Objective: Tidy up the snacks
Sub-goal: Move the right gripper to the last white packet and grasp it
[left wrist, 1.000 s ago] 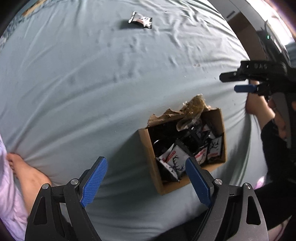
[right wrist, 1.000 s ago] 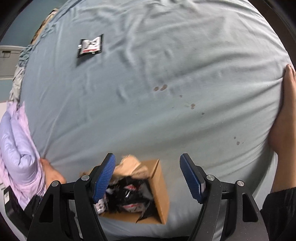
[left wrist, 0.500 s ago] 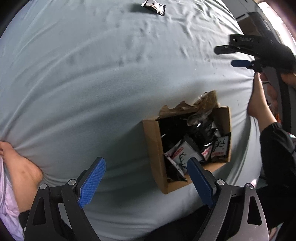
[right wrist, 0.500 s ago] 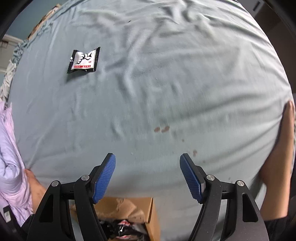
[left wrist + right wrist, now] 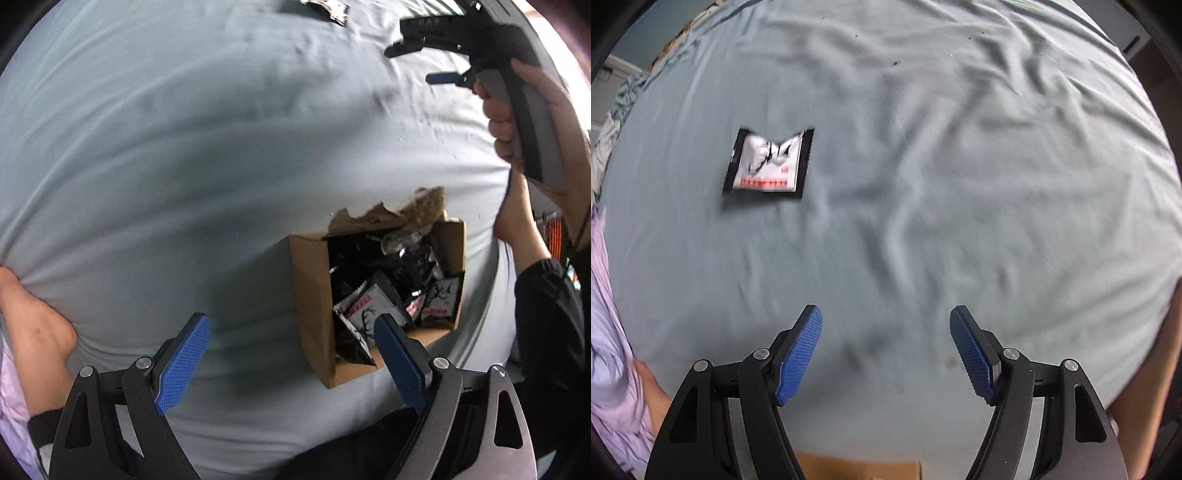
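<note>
A brown cardboard box (image 5: 314, 295) with a torn flap sits on the pale blue sheet, holding several black-and-white snack packets (image 5: 364, 306). My left gripper (image 5: 291, 325) hangs open above the sheet just left of the box, nothing between its blue pads. One loose snack packet (image 5: 768, 162) lies flat on the sheet, ahead and left of my right gripper (image 5: 886, 321), which is open and empty. That same packet (image 5: 327, 5) shows at the top edge of the left wrist view, beyond the right gripper (image 5: 443, 77) held in a hand.
A bare foot (image 5: 33, 317) presses the sheet at the left, and lilac cloth (image 5: 609, 332) lies beside it. A forearm in a dark sleeve (image 5: 543, 295) is right of the box. The sheet (image 5: 960, 184) is wrinkled with small dark spots. The box edge (image 5: 857, 469) peeks in below.
My right gripper has travelled away from the box toward the loose packet, which now looks larger and nearer. The box has slipped almost out of its view. The left gripper sank slightly.
</note>
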